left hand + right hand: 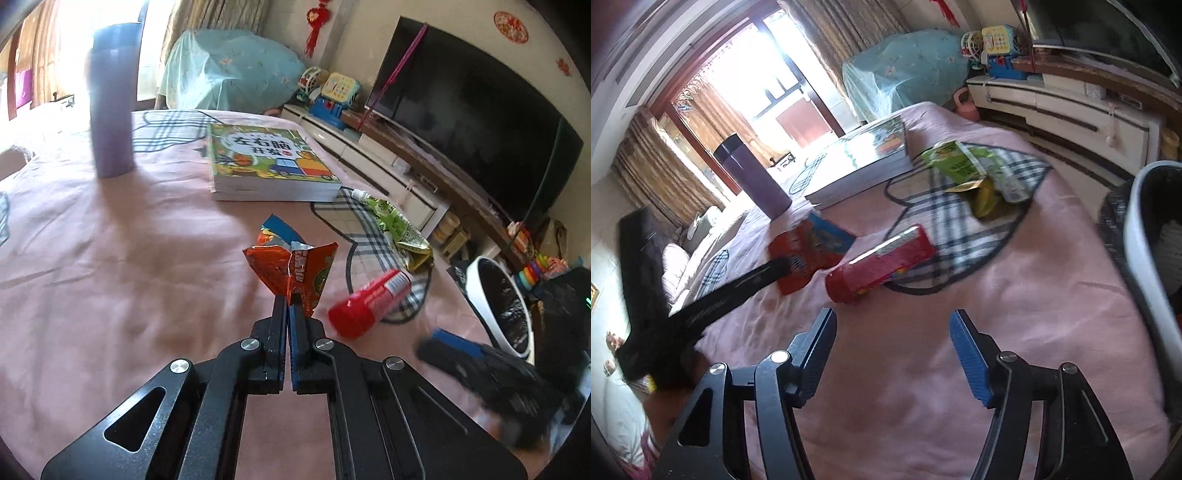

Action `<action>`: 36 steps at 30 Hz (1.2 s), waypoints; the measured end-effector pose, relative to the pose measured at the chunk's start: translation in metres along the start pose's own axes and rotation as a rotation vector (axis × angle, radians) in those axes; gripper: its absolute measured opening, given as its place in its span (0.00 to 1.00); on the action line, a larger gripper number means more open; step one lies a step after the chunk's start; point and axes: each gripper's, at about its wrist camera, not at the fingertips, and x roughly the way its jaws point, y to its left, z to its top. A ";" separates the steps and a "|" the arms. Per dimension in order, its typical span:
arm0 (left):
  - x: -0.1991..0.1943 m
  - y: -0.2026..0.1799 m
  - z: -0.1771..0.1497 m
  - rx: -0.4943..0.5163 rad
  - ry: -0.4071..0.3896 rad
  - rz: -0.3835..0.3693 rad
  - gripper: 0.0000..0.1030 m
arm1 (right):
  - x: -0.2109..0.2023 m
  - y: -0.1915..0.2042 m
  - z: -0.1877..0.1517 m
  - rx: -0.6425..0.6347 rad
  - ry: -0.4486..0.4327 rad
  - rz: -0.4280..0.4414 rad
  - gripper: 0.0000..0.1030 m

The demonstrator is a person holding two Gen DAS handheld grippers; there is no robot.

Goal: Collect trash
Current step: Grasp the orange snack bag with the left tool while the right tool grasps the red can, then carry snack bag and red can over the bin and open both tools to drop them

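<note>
My left gripper (287,301) is shut on an orange snack wrapper (291,267) and holds it just above the pink tablecloth (129,258); the wrapper (809,253) and the left gripper (783,266) also show in the right wrist view. A red tube-shaped can (367,304) lies on its side to the right of the wrapper, also in the right wrist view (882,264). A green crumpled packet (400,230) lies farther right; it also shows in the right wrist view (979,173). My right gripper (892,332) is open and empty, a little short of the red can; it shows blurred in the left wrist view (472,354).
A white bin with a black liner (498,299) stands off the table's right edge, also in the right wrist view (1148,258). A thick children's book (266,162) and a purple tumbler (110,103) stand farther back. A TV (472,110) and cabinet are on the right.
</note>
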 end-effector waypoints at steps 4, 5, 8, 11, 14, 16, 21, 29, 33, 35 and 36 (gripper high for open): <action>-0.025 0.016 -0.019 -0.032 -0.008 -0.018 0.01 | 0.023 0.008 0.008 0.045 0.014 0.007 0.65; -0.031 0.020 -0.025 -0.038 -0.009 -0.020 0.01 | 0.030 0.009 0.011 0.071 0.017 0.004 0.65; -0.041 0.025 -0.039 -0.051 -0.002 -0.038 0.01 | 0.045 0.009 0.020 0.123 0.014 -0.007 0.65; -0.047 0.025 -0.049 -0.041 0.007 -0.040 0.01 | 0.056 0.014 0.029 0.120 0.000 -0.045 0.65; -0.052 0.023 -0.056 -0.037 0.014 -0.040 0.01 | 0.066 0.022 0.035 0.075 -0.006 -0.100 0.61; -0.053 0.023 -0.060 -0.038 0.022 -0.043 0.01 | 0.072 0.029 0.037 0.019 -0.004 -0.149 0.55; -0.064 0.022 -0.069 -0.044 0.020 -0.034 0.01 | 0.077 0.038 0.039 -0.060 0.016 -0.145 0.39; -0.069 0.000 -0.071 -0.038 0.003 -0.053 0.01 | 0.045 0.034 0.019 -0.108 0.034 -0.075 0.33; -0.069 -0.025 -0.071 -0.002 -0.007 -0.079 0.01 | 0.016 0.023 0.007 -0.112 0.015 -0.044 0.32; -0.068 -0.039 -0.072 0.016 -0.005 -0.093 0.01 | -0.004 0.013 0.001 -0.104 -0.006 -0.034 0.32; -0.067 -0.045 -0.072 0.026 -0.004 -0.097 0.01 | -0.011 0.009 0.000 -0.099 -0.014 -0.028 0.32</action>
